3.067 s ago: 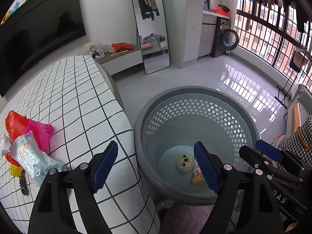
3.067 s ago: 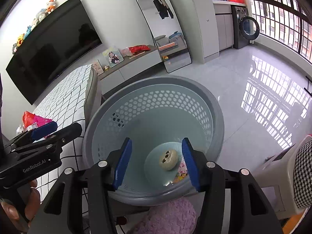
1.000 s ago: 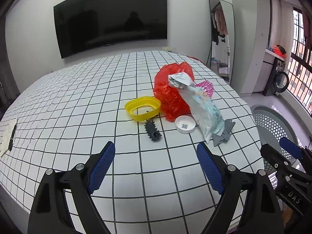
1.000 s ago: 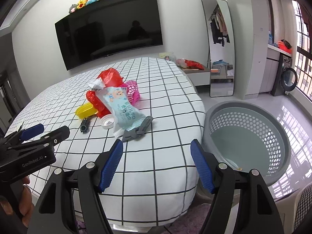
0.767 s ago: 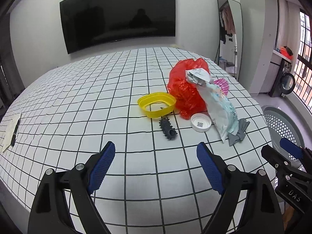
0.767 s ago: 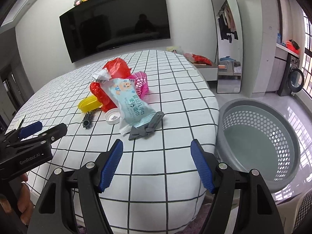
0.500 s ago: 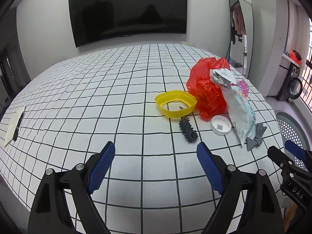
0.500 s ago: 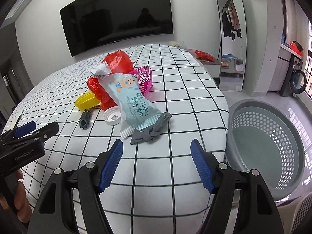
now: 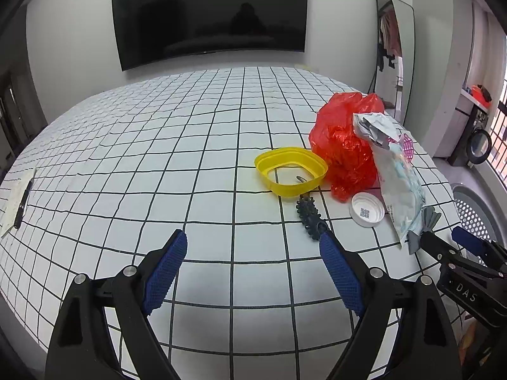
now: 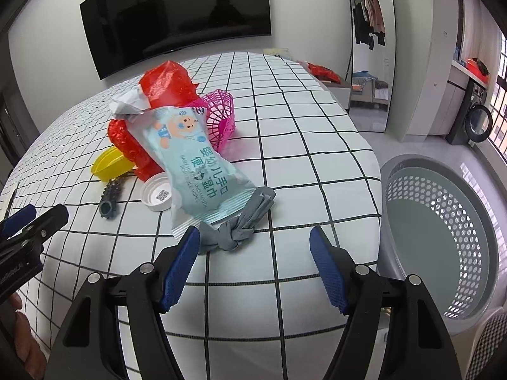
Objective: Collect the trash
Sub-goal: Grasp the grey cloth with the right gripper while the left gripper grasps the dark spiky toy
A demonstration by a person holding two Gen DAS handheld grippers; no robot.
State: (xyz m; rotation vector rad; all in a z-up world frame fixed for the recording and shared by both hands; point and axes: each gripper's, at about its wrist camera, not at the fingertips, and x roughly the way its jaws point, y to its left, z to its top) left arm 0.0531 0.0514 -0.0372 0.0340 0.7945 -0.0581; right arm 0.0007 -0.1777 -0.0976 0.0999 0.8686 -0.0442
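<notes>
The trash is lying in a cluster on the right part of the grid-patterned bed (image 9: 190,145), near its right edge. A pale blue wipes pack (image 10: 196,161) is leaning over a red bag (image 10: 164,85), with its near end lying on a knotted grey rag (image 10: 240,224). A pink net basket (image 10: 221,114) is sitting behind the pack, touching the bag. A white cap (image 10: 157,194) is lying open side up just left of the pack. A yellow bowl (image 9: 290,174) is resting beside the bag on the left, and a dark spiked roller (image 9: 309,215) is lying just in front of the bowl.

The left gripper (image 9: 253,266) is hovering above the bed with its fingers spread wide and nothing between them; its right finger is showing just at the near end of the roller. The right gripper (image 10: 255,262) is also hanging spread and empty, its left finger appearing over the near end of the rag.

A grey perforated bin (image 10: 443,231) is standing on the floor right of the bed. A dark TV (image 9: 209,12) is hanging on the far wall, and a tall mirror (image 9: 391,47) is leaning at the far right.
</notes>
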